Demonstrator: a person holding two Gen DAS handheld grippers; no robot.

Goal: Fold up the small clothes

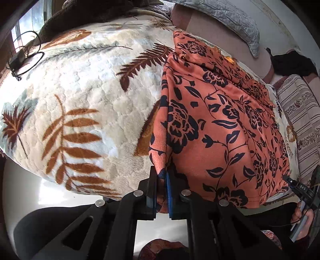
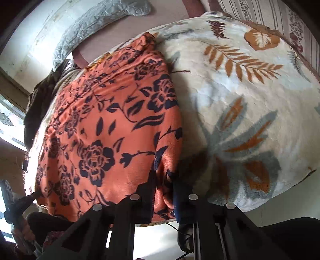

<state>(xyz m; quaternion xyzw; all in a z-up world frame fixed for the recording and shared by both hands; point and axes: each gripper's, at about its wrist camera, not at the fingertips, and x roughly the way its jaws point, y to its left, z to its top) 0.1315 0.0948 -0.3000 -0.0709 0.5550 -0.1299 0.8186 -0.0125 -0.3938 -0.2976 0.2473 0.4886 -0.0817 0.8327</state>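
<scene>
Two grippers: both clamp the near hem of one garment, one at each near corner.
Garment: an orange cloth (image 1: 216, 128) printed with dark navy roses and leaves, spread flat on the blanket, its length running away from the near edge.
Landmark: a cream fleece blanket (image 1: 80, 104) with rust and grey fern leaves, covering the bed.
Left gripper (image 1: 161, 192): fingers pressed together on the garment's near left corner; a fold of orange fabric is pinched between the black finger and the blue pad, at the blanket's near edge.
Right gripper (image 2: 164, 192): fingers drawn in on the garment's near right corner; bunched orange fabric fills the gap between them, also at the blanket's near edge.
Garment on blanket: in the left wrist view it lies toward the blanket's right side; in the right wrist view bare blanket stretches beyond the garment's right edge.
Garment's far end: rumpled, reaching the blanket's far edge.
Hand: a hand (image 1: 302, 224) holding the right gripper's handle shows just off the blanket's near right corner in the left wrist view.
Grey quilted pillow (image 1: 230, 18): beyond the blanket's far edge, against the wall.
Striped cloth (image 1: 300, 120): beside the blanket's right edge.
Black cable (image 1: 30, 60): coiled at the blanket's far left corner.
</scene>
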